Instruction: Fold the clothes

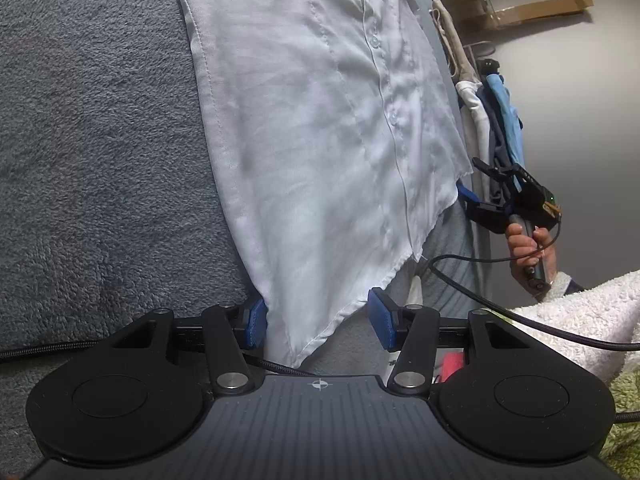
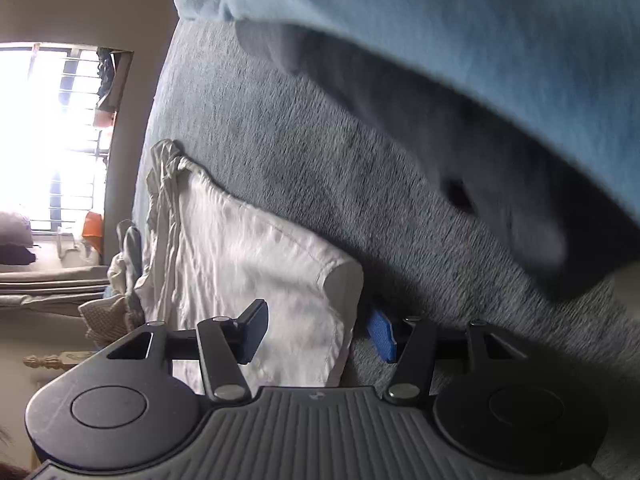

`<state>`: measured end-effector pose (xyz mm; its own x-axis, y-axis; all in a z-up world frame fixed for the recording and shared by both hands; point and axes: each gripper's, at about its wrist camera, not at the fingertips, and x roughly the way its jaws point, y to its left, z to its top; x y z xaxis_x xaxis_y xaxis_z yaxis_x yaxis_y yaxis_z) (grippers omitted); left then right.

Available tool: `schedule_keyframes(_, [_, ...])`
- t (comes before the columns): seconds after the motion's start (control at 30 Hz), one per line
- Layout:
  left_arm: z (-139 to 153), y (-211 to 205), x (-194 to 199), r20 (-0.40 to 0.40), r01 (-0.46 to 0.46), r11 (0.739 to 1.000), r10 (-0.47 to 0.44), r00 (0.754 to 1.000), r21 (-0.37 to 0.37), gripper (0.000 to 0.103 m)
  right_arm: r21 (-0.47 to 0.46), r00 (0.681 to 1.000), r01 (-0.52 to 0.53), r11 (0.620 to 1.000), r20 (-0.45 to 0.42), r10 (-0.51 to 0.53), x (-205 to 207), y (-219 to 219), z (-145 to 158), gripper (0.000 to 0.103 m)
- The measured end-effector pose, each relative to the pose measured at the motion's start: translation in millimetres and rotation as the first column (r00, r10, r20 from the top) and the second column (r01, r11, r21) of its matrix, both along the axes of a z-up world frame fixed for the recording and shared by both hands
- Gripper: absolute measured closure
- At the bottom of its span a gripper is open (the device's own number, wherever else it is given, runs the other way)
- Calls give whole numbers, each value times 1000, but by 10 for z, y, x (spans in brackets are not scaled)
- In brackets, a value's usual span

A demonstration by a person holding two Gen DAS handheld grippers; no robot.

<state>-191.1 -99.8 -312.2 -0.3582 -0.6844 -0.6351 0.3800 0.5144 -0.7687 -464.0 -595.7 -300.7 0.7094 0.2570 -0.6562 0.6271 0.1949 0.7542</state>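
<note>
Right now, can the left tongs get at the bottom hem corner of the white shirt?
Probably yes. The left tongs stand open with the white shirt's hem corner lying between the pads on the grey blanket, nothing covering it.

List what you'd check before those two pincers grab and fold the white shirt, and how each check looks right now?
1. White shirt lies flat on the grey blanket: ok.
2. Hem corner sits between the left gripper pads: ok, not pinched yet.
3. Right gripper at the opposite hem corner: ok.
4. Right gripper holding the hem: cannot tell.
5. Black cable clear of the shirt: not ok, it runs close to the hem.
</note>
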Motion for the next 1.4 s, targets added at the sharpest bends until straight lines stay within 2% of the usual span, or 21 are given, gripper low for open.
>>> schedule_keyframes(0.2, [-5,0,3,-1,-14,1000,14,1000,4,53,58,996,-88,994,20,87,229,275,-109,47])
schedule_keyframes(0.37, [-9,-4,-12,8,-29,1000,29,1000,9,58,85,992,-122,989,39,119,272,391,-129,48])
schedule_keyframes(0.47, [-8,-10,-15,15,-27,1000,27,1000,10,59,115,989,-147,982,46,143,298,469,-163,53])
schedule_keyframes(0.67, [-51,10,8,-4,-64,997,64,998,37,68,138,975,-223,965,36,220,449,728,-271,74])
schedule_keyframes(0.8, [-68,21,-2,11,-83,994,83,997,68,94,91,958,-286,954,34,284,600,872,-212,94])
schedule_keyframes(0.87, [-59,34,-4,13,-86,994,86,996,61,97,66,951,-307,949,43,305,654,917,-154,100])
schedule_keyframes(0.93, [-51,46,-1,6,-88,995,88,996,50,101,46,948,-316,948,56,313,672,934,-82,101])
schedule_keyframes(1.17, [59,87,90,-25,-128,991,128,992,-27,102,-11,936,-336,942,107,335,739,930,176,102])
schedule_keyframes(1.4, [253,145,305,-22,-216,969,214,976,-122,102,-59,915,-363,930,167,368,968,911,438,102])
